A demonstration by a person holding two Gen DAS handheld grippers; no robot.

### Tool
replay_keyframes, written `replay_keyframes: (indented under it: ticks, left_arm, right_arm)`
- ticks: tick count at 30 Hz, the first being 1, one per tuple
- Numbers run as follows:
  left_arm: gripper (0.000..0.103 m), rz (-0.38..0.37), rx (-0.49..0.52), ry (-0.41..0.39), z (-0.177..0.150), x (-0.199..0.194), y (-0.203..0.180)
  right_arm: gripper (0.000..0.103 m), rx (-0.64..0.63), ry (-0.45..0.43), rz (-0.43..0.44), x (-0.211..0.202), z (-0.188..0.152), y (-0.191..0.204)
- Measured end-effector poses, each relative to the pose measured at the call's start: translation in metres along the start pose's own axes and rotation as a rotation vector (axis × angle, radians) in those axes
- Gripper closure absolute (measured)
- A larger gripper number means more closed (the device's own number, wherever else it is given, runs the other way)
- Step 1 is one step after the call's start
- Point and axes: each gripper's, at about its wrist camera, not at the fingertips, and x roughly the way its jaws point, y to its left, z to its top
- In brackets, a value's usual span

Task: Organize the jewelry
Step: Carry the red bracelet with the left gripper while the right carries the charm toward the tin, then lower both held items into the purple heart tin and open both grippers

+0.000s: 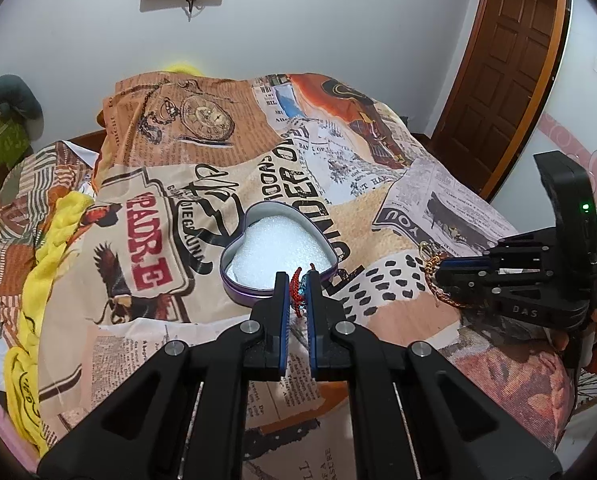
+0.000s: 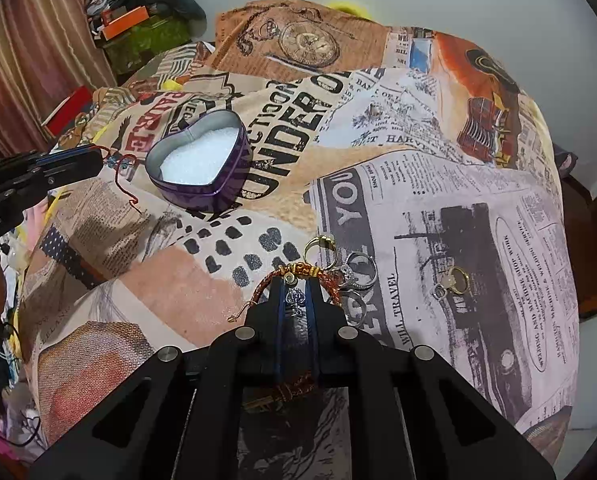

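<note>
On bedspread (image 2: pixel 438 184) | heart tin (image 2: pixel 202 168) open | white foam (image 2: pixel 196 160) inside

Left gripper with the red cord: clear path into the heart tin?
Probably yes. The left gripper, jaws shut on the red cord, sits at the open heart tin rim, with nothing between; only white foam inside.

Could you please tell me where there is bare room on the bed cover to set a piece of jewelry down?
The white foam inside the purple heart-shaped tin is bare. The patterned cover is free between the tin and the rings. It is crowded by the right gripper, shut on a braided orange bracelet beside silver and gold rings.
</note>
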Motion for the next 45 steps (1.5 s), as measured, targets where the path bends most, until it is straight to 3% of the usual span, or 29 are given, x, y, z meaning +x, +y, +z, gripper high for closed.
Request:
replay_keyframes:
  ticks: [8, 14, 23, 36, 45]
  left_arm:
    - [0.097, 0.004, 0.002, -0.027, 0.004, -0.012, -0.002]
    - [0.097, 0.000, -0.002, -0.041, 0.007, -0.017, -0.002]
    - [0.097, 0.002, -0.015, -0.039, 0.019, -0.009, 0.011]
    - [0.097, -0.001, -0.018, 0.036, 0.030, 0.042, 0.025]
    - [0.097, -0.001, -0.034, 0.095, 0.023, 0.071, 0.033]
  right_arm:
    - [0.094, 0.014, -0.071, -0.012, -0.043, -0.005, -0.003]
    - [0.094, 0.032, -0.133, -0.013, -0.067, 0.010, -0.005]
    - [0.094, 0.012, -0.199, 0.038, -0.059, 0.050, 0.012]
    - [0.094, 0.005, -0.100, 0.146, 0.013, 0.098, 0.033]
    - [0.094, -0.035, 0.000, 0.151, 0.049, 0.108, 0.046]
